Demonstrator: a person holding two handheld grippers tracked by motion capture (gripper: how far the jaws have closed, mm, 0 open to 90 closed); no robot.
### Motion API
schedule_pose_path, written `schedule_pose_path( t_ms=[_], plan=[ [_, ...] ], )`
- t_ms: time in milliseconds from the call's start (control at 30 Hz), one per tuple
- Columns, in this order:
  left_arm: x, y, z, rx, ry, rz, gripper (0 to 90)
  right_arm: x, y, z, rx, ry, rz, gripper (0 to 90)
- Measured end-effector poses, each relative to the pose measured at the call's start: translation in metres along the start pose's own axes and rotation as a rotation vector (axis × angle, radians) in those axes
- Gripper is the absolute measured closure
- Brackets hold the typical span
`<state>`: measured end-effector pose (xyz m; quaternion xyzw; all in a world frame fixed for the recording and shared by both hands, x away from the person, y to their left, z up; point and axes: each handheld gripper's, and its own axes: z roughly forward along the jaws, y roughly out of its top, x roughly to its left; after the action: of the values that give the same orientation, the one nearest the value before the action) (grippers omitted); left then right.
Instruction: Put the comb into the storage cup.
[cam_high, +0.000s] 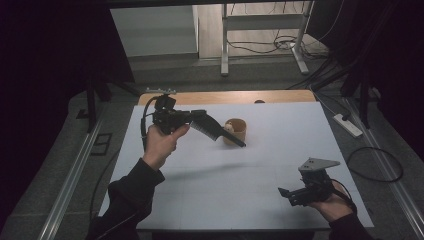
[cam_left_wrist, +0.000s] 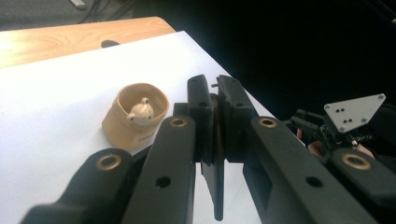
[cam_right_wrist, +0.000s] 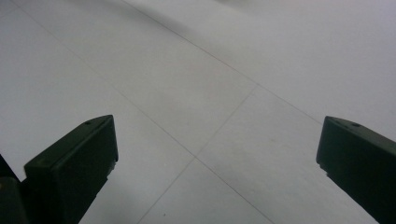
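My left gripper (cam_high: 200, 117) is held above the white table (cam_high: 280, 130) at the left, shut on a black comb (cam_high: 217, 131) whose far end slants down over a tan cup (cam_high: 239, 132). In the left gripper view the two pads of the left gripper (cam_left_wrist: 215, 100) clamp the comb (cam_left_wrist: 215, 186) edge-on. Just beyond them stands the cup (cam_left_wrist: 126, 128) with a small bear figure (cam_left_wrist: 141, 112) inside. My right gripper (cam_high: 287, 194) rests low at the table's near right, open with nothing between its fingers. In its own view the right gripper (cam_right_wrist: 217, 154) stands wide over bare table.
A wooden tabletop edge (cam_high: 225, 96) shows behind the white sheet. A white power strip (cam_high: 347, 125) and cables lie on the floor at the right. Desk legs (cam_high: 225, 45) stand at the back. Metal rails (cam_high: 70, 180) run along both sides.
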<state>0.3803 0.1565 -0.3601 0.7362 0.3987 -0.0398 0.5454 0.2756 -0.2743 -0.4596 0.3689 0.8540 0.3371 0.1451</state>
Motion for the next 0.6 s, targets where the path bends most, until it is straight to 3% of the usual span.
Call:
schedule_pose_path(
  t_ms=[333,600],
  plan=[
    [0.001,0.015,-0.003,-0.016,0.031,0.002,83.9,-0.004,-0.011,-0.011,-0.013,-0.022,0.040,0.0],
    [0.003,0.023,-0.004,-0.031,0.043,-0.007,83.9,-0.009,-0.023,-0.021,-0.009,-0.082,0.077,0.0]
  ],
)
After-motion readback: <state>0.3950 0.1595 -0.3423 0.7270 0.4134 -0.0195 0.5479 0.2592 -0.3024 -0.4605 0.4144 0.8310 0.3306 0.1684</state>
